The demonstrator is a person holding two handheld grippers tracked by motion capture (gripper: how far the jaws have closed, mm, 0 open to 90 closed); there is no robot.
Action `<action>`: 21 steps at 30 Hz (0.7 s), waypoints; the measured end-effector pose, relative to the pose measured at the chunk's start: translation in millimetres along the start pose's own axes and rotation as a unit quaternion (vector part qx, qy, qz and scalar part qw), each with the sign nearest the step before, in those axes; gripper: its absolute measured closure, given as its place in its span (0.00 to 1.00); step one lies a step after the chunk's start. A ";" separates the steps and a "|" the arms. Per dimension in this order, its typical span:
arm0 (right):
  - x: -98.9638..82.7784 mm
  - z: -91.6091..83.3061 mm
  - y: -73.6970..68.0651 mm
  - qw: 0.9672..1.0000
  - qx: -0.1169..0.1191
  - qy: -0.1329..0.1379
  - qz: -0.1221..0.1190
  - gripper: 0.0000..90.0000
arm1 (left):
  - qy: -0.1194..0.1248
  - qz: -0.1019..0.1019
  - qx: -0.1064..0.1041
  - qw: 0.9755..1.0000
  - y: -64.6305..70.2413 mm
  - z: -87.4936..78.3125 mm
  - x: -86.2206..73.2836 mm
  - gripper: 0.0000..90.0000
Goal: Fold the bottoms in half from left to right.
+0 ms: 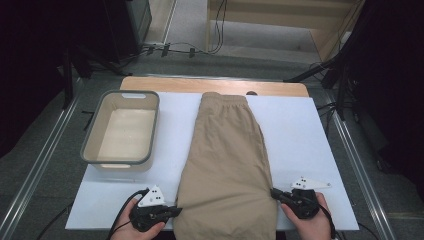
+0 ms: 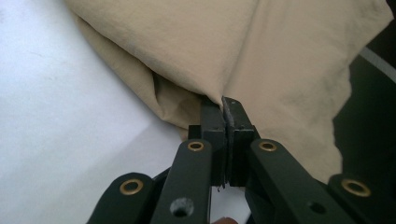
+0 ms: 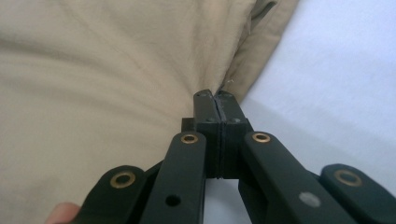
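A pair of tan trousers (image 1: 227,150) lies folded lengthwise on the white table cover (image 1: 295,130), waistband at the far end. My left gripper (image 1: 177,210) is shut on the trousers' near left edge; in the left gripper view its pads (image 2: 223,108) pinch a fold of the tan cloth (image 2: 261,51). My right gripper (image 1: 274,193) is shut on the near right edge, and the right gripper view has its pads (image 3: 215,99) clamped on the tan cloth (image 3: 93,84). A hand holds each gripper at the table's near edge.
A grey-rimmed beige tub (image 1: 121,129) stands empty on the left of the table. A strip of wooden tabletop (image 1: 215,85) runs along the far edge. Cables and dark stands lie on the floor beyond and to the sides.
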State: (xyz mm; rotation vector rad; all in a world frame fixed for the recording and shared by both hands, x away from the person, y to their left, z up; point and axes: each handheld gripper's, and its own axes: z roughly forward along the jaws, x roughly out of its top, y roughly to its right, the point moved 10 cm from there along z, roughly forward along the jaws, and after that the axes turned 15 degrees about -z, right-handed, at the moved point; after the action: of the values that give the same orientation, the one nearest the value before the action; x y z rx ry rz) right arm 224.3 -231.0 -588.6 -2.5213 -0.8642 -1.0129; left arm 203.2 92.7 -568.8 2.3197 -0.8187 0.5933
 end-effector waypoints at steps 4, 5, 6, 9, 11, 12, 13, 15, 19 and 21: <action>-2.4 -4.4 -4.0 1.000 -0.006 -0.002 -0.013 0.92 | 0.012 0.006 -0.010 1.000 1.8 -1.3 -0.6 0.90; 0.2 -6.0 -3.1 1.000 -0.009 0.001 -0.017 0.84 | 0.024 0.002 -0.008 1.000 1.7 -1.7 2.0 0.71; 3.6 -7.3 -1.9 1.000 -0.009 0.012 -0.019 0.78 | 0.041 -0.005 -0.004 0.999 0.9 -3.0 6.9 0.57; 23.4 -16.1 8.2 0.998 -0.026 0.050 -0.021 0.67 | 0.070 -0.021 -0.018 0.997 1.2 -7.4 17.8 0.33; 38.3 -19.2 16.5 0.997 -0.033 0.070 -0.020 0.64 | 0.088 -0.031 -0.020 0.995 -0.6 -9.2 24.9 0.31; 43.9 -19.4 19.8 0.996 -0.037 0.076 -0.020 0.64 | 0.096 -0.033 -0.014 0.995 -3.2 -9.5 28.3 0.31; 52.6 -18.2 25.1 0.995 -0.044 0.083 -0.018 0.63 | 0.099 -0.034 -0.013 0.994 -4.3 -9.6 30.1 0.31; 65.5 -11.3 34.8 0.994 -0.059 0.087 -0.026 0.62 | 0.109 -0.037 -0.007 0.993 -7.1 -9.4 33.9 0.32; 84.6 16.2 54.2 0.995 -0.065 0.078 -0.017 0.60 | 0.117 -0.043 0.008 0.992 -12.7 -8.1 36.9 0.37; 92.2 36.1 65.9 0.995 -0.070 0.062 -0.017 0.62 | 0.117 -0.048 0.018 0.992 -16.3 -6.5 36.6 0.40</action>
State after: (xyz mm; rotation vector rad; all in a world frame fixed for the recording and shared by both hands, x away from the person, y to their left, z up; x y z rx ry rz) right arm 337.4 -226.6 -552.4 -2.5327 -0.8289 -1.2678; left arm 238.8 92.4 -549.4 2.2535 -0.5883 0.8255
